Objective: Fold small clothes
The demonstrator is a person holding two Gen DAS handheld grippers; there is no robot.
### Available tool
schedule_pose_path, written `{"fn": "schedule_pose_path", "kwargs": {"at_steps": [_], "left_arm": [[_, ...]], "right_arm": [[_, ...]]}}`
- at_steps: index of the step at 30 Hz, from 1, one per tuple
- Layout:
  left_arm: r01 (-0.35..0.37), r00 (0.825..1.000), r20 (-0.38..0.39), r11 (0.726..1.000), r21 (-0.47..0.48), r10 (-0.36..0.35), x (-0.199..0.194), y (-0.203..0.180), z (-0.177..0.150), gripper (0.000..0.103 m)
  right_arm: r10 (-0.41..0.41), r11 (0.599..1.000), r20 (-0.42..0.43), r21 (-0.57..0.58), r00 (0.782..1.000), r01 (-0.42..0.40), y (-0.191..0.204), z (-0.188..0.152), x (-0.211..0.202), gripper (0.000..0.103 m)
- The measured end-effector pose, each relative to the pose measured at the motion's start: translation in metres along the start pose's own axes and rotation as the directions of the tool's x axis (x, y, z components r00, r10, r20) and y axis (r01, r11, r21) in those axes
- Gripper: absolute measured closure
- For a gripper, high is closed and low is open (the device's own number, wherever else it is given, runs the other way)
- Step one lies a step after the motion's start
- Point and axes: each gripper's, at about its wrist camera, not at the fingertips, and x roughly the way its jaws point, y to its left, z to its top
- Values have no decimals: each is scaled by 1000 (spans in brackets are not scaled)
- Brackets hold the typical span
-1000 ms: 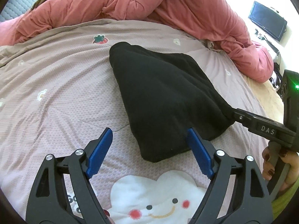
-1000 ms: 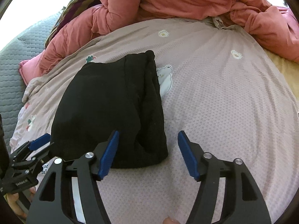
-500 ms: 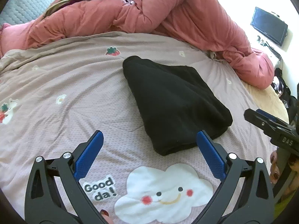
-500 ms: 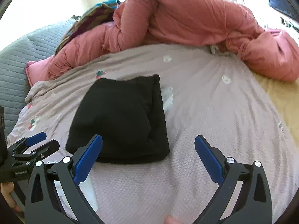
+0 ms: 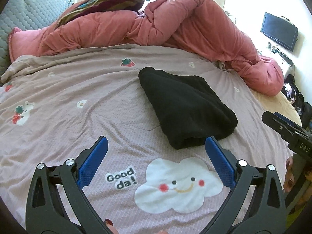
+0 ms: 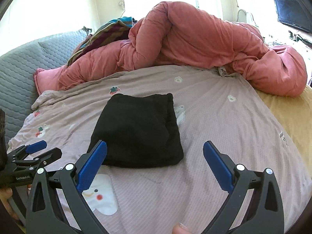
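A black garment [image 5: 187,107] lies folded into a thick flat bundle on the mauve bedspread [image 5: 78,89]; it also shows in the right wrist view [image 6: 138,130]. My left gripper [image 5: 156,152] is open and empty, held above the bedspread just short of the bundle's near edge. My right gripper [image 6: 155,156] is open and empty, held back from the bundle's near right corner. Each gripper shows at the edge of the other's view, the right one [image 5: 286,130] and the left one [image 6: 33,152].
A bunched pink duvet [image 5: 175,23] runs along the far side of the bed. A striped cloth [image 5: 109,2] and a grey quilted headboard [image 6: 19,62] lie at the back left. A dark screen [image 5: 278,31] hangs at the right. A yellow sheet [image 6: 288,113] borders the right.
Both grippers have pulled back and up from the black bundle and opened wider. The bundle lies in the same place and looks smaller in both views.
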Motion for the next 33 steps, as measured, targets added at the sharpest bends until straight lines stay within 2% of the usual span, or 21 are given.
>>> {"fn": "schedule_pose_path", "kwargs": {"at_steps": [10, 19, 33], "left_arm": [[-24, 1000, 3, 1000, -5, 24, -16, 10, -21, 9], [-38, 999, -28, 999, 10, 38, -16, 8, -42, 9], [-44, 998, -40, 999, -3, 44, -16, 11, -49, 9]], "right_arm": [[-30, 999, -12, -31, 999, 29, 12, -29, -9, 4], [-51, 998, -68, -51, 996, 47, 16, -59, -6, 4], [-46, 998, -80, -37, 996, 43, 18, -62, -2, 4]]}}
